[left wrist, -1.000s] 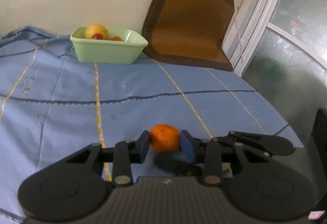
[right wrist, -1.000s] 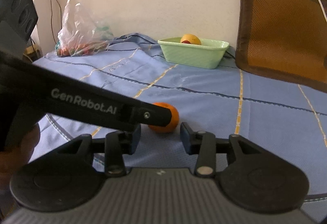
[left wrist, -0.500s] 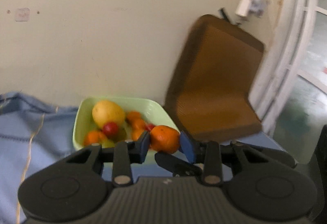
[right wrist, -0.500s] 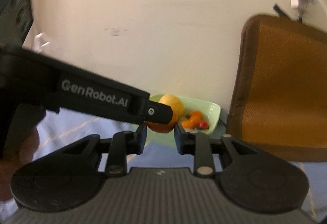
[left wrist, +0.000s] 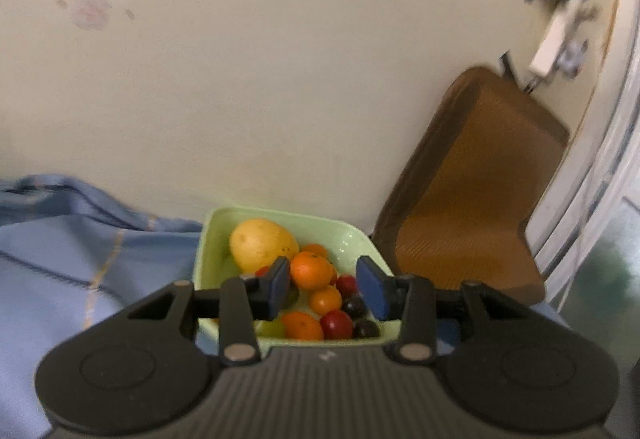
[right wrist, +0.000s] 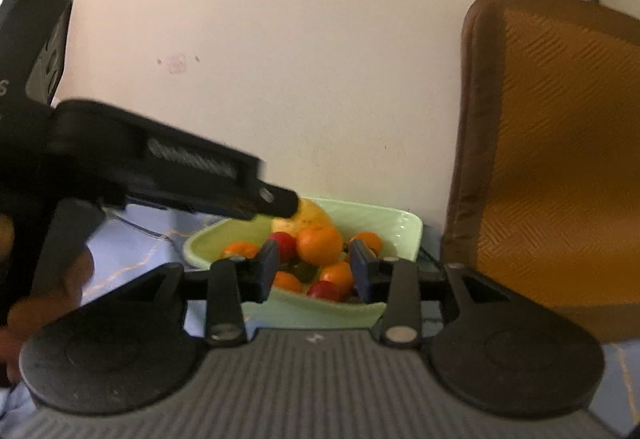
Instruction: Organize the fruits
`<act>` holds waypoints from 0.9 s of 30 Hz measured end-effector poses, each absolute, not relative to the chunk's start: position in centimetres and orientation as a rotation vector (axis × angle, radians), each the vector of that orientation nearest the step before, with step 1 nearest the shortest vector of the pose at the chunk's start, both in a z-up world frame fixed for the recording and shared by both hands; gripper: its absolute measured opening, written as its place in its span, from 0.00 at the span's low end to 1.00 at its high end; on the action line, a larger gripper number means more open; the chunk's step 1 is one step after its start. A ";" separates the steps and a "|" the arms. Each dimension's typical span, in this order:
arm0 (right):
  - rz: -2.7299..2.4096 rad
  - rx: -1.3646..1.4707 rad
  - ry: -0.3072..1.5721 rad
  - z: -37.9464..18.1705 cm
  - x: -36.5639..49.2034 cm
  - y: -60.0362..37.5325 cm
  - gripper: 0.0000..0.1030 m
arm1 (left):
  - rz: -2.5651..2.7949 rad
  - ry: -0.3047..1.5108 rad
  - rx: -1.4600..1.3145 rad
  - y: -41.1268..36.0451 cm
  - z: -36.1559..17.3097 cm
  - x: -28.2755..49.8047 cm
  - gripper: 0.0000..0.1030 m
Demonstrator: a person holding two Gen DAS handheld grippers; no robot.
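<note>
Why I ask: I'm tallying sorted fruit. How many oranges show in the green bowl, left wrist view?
4 in the green bowl: top orange beside the yellow fruit, small orange behind it, middle orange below it, front orange nearest the camera. Others may be hidden.

A: What did the left gripper [left wrist: 324, 285] look like from its own camera?

B: Matte black, with a ribbed grey base, two round discs at the sides, blue pads [left wrist: 370, 289] on the fingers and silver screws on the linkage bars.

A: And the right gripper [right wrist: 314, 269]?

B: The same build: black linkages, blue pads, silver screws. A hand [right wrist: 48, 299] showed at its left edge, blurred, no sleeve visible.
</note>
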State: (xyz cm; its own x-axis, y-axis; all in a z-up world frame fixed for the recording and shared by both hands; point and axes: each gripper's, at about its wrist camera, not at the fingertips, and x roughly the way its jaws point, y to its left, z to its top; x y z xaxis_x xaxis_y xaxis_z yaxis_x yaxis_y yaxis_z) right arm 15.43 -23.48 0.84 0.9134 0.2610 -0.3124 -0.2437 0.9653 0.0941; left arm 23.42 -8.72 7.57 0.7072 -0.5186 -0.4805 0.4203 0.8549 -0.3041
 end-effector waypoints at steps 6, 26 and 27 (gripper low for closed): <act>0.218 0.201 0.384 -0.1 6.2 -24.4 0.53 | -0.474 0.502 -0.086 -5.8 8.1 13.3 0.59; 0.154 0.532 0.502 -1.8 -6.2 -22.4 0.89 | -0.258 0.562 -0.004 -0.8 6.4 -1.5 1.00; 0.156 0.532 0.495 -1.6 -6.4 -22.3 0.89 | -0.242 0.556 0.001 -0.7 6.5 -1.6 1.00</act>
